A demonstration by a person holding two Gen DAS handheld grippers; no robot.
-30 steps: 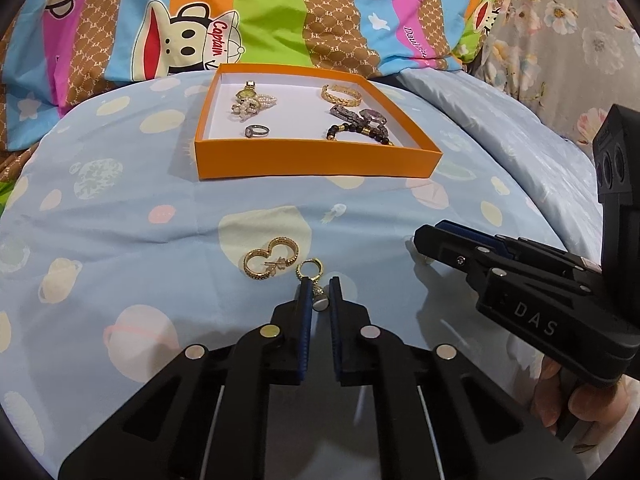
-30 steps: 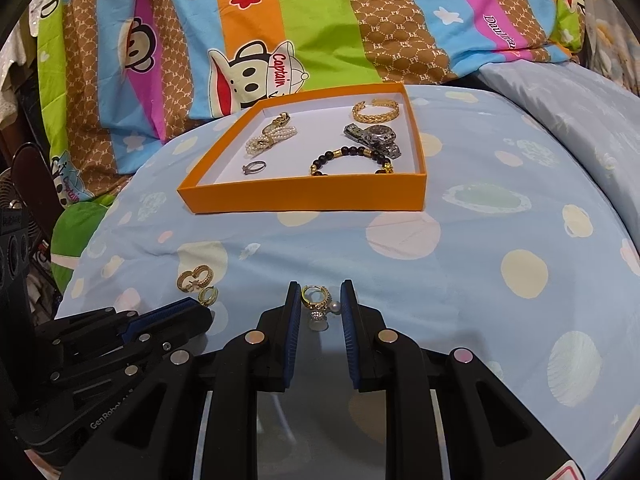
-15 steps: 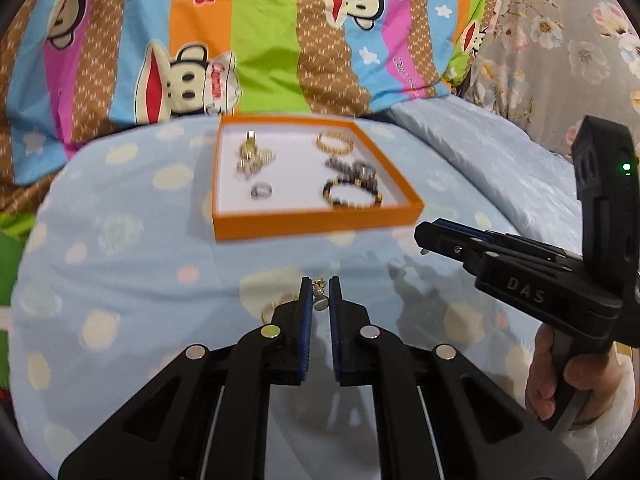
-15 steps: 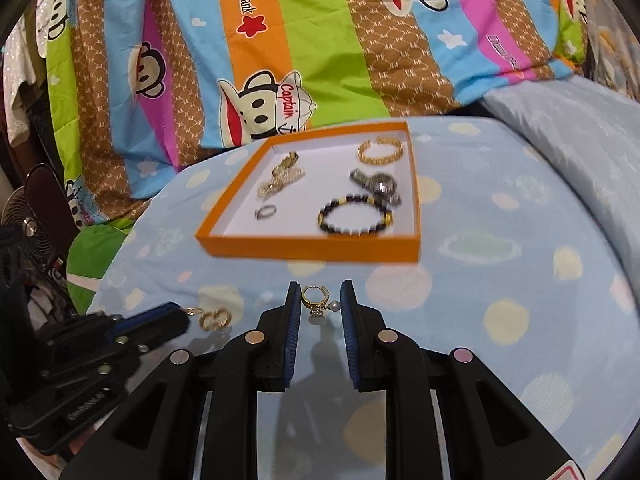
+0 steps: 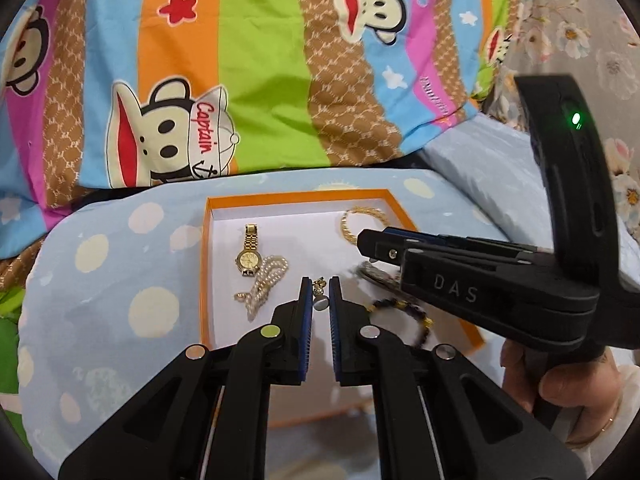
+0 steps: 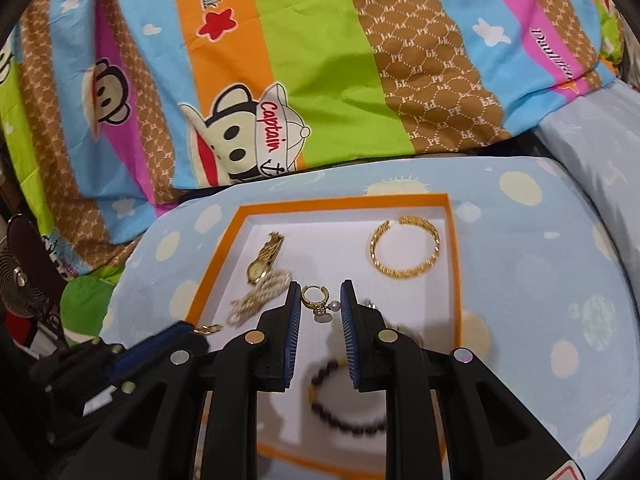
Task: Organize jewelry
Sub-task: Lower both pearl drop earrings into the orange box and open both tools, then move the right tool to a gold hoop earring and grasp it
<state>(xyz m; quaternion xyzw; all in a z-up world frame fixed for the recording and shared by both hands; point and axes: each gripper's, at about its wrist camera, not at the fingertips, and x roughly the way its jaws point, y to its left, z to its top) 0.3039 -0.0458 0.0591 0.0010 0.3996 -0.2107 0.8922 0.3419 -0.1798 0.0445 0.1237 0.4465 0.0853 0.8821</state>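
Note:
Both grippers hover over the orange box (image 5: pixel 205 264) (image 6: pixel 454 264) with its white floor. My left gripper (image 5: pixel 320 294) is shut on a small gold charm earring (image 5: pixel 319 286). My right gripper (image 6: pixel 320 300) is shut on a gold hoop earring with pearl and charm (image 6: pixel 316 300); it also shows in the left wrist view (image 5: pixel 372 246). In the box lie a gold watch (image 5: pixel 249 254) (image 6: pixel 264 262), a pearl strand (image 5: pixel 264 284) (image 6: pixel 256 298), a gold cuff bracelet (image 6: pixel 406 252) (image 5: pixel 354 224) and a dark bead bracelet (image 6: pixel 344 420) (image 5: pixel 408 312).
The box sits on a light blue spotted pillow (image 5: pixel 104 280) (image 6: pixel 540 280). A striped cartoon-monkey blanket (image 5: pixel 240 80) (image 6: pixel 320 80) rises behind. A flowered grey cloth (image 5: pixel 592 40) is at the far right. My left gripper's body (image 6: pixel 100 368) is at the right view's lower left.
Both grippers have lifted their earrings off the pillow and moved forward over the box. The gold earring pair left on the pillow is out of view.

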